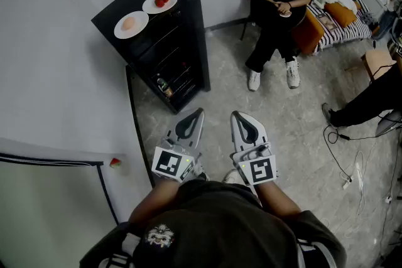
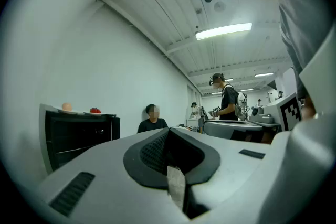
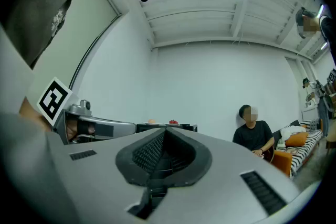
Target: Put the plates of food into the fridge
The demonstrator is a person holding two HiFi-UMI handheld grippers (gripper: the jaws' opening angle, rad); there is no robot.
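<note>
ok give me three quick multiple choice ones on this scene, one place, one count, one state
1. Where are the plates of food?
A on the floor
B on top of the black fridge
C in a gripper

2. How many plates show?
A one
B two
C four

3. How do both grippers' jaws stand?
A together, nothing between
B wide apart
C clamped on a plate

Key:
1 B: both sit on the fridge's top.
2 B: the head view shows two white plates.
3 A: the left gripper and right gripper have their jaws together and empty.
</note>
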